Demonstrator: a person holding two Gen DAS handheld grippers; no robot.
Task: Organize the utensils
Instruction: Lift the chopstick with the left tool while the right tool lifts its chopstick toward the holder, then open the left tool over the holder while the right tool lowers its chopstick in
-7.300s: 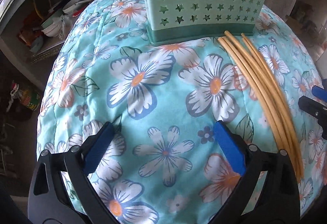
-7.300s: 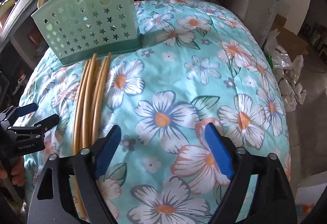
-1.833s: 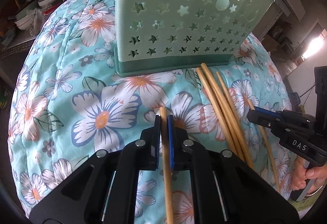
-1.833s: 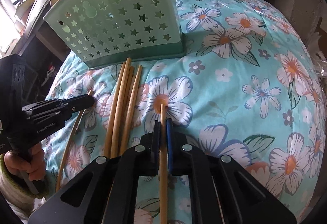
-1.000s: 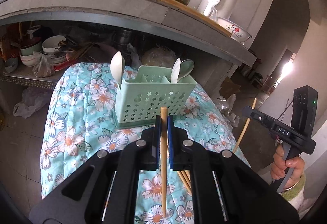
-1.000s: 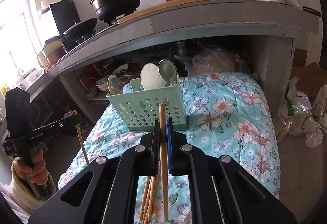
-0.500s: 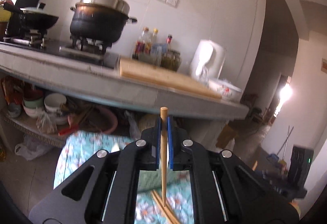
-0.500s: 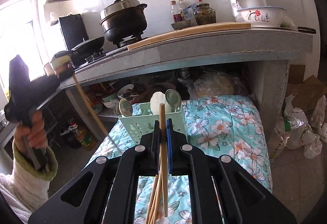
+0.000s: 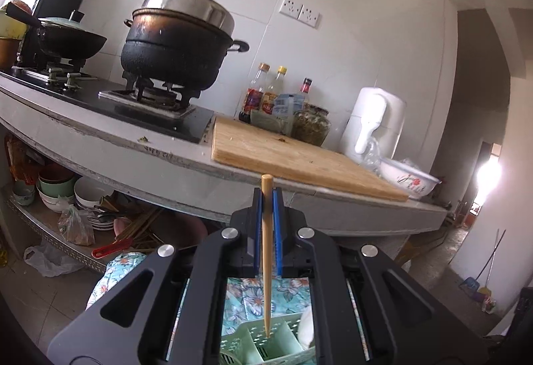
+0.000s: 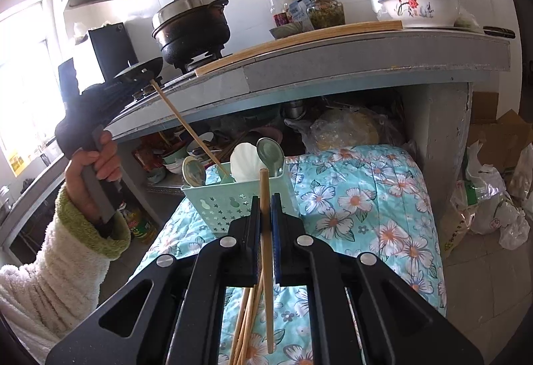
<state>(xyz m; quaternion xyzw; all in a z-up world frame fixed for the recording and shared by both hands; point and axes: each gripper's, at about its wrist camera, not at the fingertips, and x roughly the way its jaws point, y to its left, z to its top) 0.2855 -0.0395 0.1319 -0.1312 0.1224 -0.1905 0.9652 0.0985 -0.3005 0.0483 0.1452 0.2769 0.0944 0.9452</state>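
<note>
The left claw (image 9: 266,225) is clamped narrow on one chopstick (image 9: 266,251), held high and tilted so its lower tip hangs over a compartment of the green caddy (image 10: 233,198), ready to drop in beside the spoons (image 10: 246,161). The right claw (image 10: 265,235) pinches a second chopstick (image 10: 266,265) nearer, apparently waiting its turn above the loose chopsticks (image 10: 245,328) on the floral surface (image 10: 366,215).

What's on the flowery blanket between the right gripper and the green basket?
In the right wrist view, only bare flowered blanket lies between the right gripper and the green basket. The loose chopsticks lie lower, under the gripper.
</note>
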